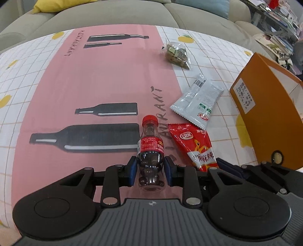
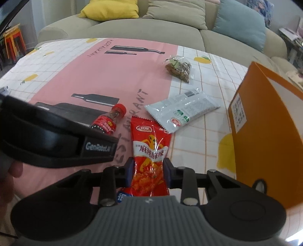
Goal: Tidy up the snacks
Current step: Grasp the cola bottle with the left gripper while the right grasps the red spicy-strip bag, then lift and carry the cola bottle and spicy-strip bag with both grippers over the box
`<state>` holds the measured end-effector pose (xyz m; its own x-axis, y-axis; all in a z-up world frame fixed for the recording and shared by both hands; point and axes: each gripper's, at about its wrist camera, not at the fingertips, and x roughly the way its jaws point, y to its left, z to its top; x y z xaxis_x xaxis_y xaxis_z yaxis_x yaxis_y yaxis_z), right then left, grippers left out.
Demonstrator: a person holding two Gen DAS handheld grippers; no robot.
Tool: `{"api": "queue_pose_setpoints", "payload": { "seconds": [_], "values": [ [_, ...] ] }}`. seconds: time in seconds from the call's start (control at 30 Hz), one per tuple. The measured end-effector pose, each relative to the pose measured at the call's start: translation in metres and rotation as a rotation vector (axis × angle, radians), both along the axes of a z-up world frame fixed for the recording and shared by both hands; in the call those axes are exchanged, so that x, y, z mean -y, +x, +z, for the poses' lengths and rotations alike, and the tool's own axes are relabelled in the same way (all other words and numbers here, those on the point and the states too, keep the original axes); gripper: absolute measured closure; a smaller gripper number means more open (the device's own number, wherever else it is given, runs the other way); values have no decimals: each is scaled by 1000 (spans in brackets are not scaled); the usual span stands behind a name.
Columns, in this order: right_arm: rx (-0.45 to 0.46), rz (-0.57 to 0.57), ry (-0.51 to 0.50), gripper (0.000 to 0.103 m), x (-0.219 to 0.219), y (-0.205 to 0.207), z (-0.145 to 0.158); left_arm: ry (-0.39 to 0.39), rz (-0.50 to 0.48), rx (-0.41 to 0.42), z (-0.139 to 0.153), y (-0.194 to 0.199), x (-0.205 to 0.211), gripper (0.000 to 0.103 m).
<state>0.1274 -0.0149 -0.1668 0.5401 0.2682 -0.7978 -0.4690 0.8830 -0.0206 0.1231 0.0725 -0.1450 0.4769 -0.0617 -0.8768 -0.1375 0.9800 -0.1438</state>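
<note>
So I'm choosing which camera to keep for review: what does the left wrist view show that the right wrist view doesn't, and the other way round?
Only the left wrist view shows the left hand-held gripper shut on the small cola bottle.

Only the right wrist view shows the right hand-held gripper shut on the red snack packet, plus orange stools at far left.

Both show the silver packet, the clear bag of candies, the orange box, the patterned tablecloth and the sofa.

Small cola bottle point(image 1: 150, 151), red cap, clamped at its lower body. Red snack packet point(image 2: 149, 151) pinched near its bottom. White packet point(image 1: 198, 100) and clear bag of wrapped sweets point(image 1: 177, 54) lie flat on the cloth, apart. Orange box point(image 1: 265, 113) stands at right.
</note>
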Motion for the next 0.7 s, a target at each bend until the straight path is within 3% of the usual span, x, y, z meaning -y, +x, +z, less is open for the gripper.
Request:
{"api": "queue_pose_setpoints", "payload": {
  "seconds": [0.2, 0.47, 0.7],
  "values": [
    [31, -19, 27, 75, 10, -16, 16, -25, 26, 26, 18, -15, -1, 70],
    [271, -5, 23, 75, 17, -51, 52, -33, 35, 94, 43, -31, 2, 70],
    [310, -13, 17, 75, 22, -60, 59, -16, 16, 117, 43, -35, 11, 70]
  ]
}}
